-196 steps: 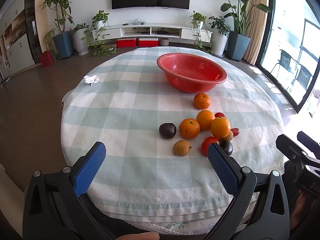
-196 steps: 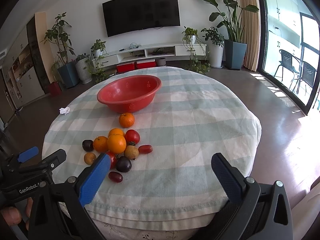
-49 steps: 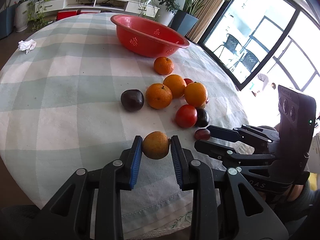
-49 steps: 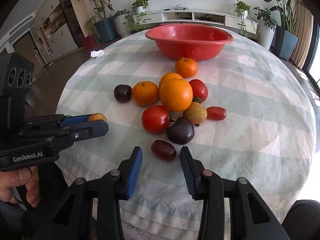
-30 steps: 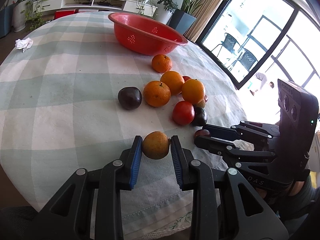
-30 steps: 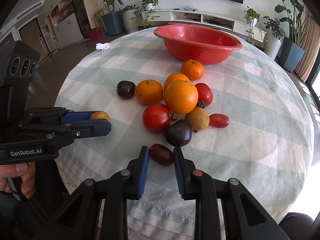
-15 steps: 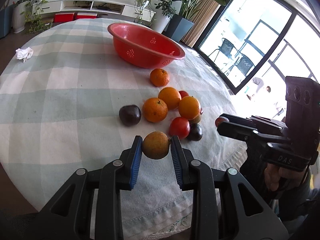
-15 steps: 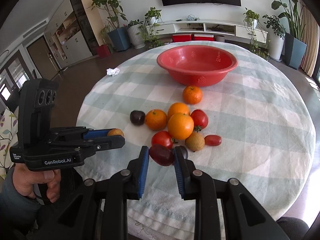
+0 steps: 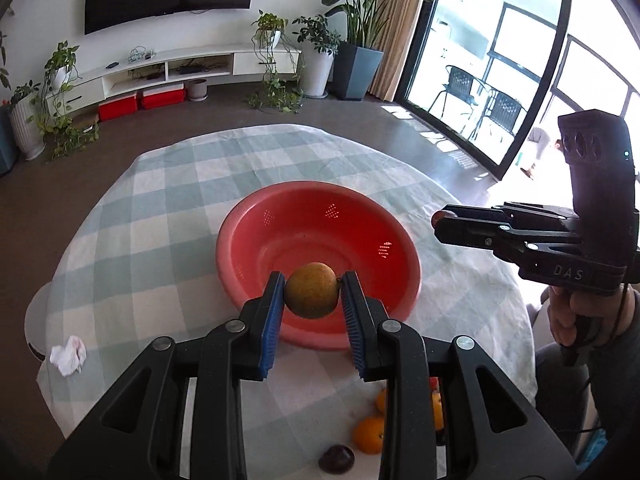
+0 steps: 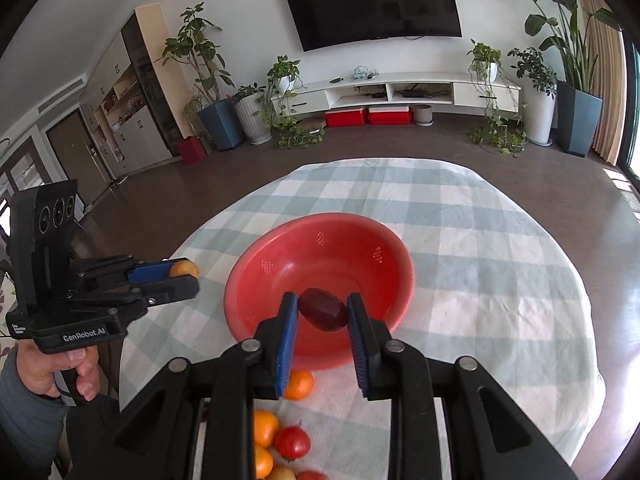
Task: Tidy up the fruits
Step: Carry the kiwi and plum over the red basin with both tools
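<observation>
Round yellow-brown fruit [image 9: 311,290], dull speckled skin, clamped in left tool [image 9: 312,296] above red perforated bowl [image 9: 256,236]. Oval dark-red fruit [image 10: 323,309], glossy, clamped in right tool [image 10: 322,312] over the same bowl. Oranges [image 10: 298,385] and tomato [image 10: 293,442] remain on checked surface [image 10: 500,280] near the bowl.

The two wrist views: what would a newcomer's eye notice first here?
First, the round red plastic colander bowl, empty, in the middle of the green-and-white checked tablecloth. Before it, the left gripper has its jaws shut on a round yellow-brown fruit, and the right gripper on a dark red oval fruit.
</observation>
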The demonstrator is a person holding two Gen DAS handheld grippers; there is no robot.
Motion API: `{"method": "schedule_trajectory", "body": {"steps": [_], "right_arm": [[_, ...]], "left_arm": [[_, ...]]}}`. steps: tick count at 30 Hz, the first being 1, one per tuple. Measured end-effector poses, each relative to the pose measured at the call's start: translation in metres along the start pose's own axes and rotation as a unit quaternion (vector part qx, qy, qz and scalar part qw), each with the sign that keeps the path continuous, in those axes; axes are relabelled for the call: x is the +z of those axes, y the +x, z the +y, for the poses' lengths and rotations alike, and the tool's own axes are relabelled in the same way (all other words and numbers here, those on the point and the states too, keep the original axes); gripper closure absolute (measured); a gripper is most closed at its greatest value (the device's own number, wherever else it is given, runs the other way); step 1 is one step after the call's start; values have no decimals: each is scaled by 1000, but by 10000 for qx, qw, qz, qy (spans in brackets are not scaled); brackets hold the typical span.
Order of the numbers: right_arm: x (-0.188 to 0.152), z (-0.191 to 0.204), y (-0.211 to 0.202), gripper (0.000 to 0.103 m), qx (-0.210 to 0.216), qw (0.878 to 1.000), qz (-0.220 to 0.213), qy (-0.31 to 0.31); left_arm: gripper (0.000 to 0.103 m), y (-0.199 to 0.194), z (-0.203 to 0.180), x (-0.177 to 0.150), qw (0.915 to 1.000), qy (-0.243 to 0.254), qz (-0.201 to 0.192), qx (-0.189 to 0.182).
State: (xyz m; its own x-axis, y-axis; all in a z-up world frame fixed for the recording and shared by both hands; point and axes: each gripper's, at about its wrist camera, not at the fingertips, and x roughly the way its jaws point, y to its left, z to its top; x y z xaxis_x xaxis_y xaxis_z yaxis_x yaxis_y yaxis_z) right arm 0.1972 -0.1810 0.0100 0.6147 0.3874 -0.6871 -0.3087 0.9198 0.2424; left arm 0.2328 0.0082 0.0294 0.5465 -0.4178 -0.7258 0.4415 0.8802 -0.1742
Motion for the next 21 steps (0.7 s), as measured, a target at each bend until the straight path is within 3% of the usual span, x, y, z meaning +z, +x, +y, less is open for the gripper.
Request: {"method": "schedule_trajectory", "body": {"steps": [4,10,16,21], "right_arm": [[14,1,42,76,-255,9982,366,-389],[3,4,89,76,-471,9893,883,-1064],[-5,1,115,76,-445,9836,1210,-1262],[-10,6,128,75,-596,9769,1346,-1552]], "left_arm": [[76,50,3,20,9992,55,374,116],[76,101,4,11,9959,238,831,275],[76,126,6,6,9929,406,1041,410],[76,128,2,6,9920,582,988,531]]}}
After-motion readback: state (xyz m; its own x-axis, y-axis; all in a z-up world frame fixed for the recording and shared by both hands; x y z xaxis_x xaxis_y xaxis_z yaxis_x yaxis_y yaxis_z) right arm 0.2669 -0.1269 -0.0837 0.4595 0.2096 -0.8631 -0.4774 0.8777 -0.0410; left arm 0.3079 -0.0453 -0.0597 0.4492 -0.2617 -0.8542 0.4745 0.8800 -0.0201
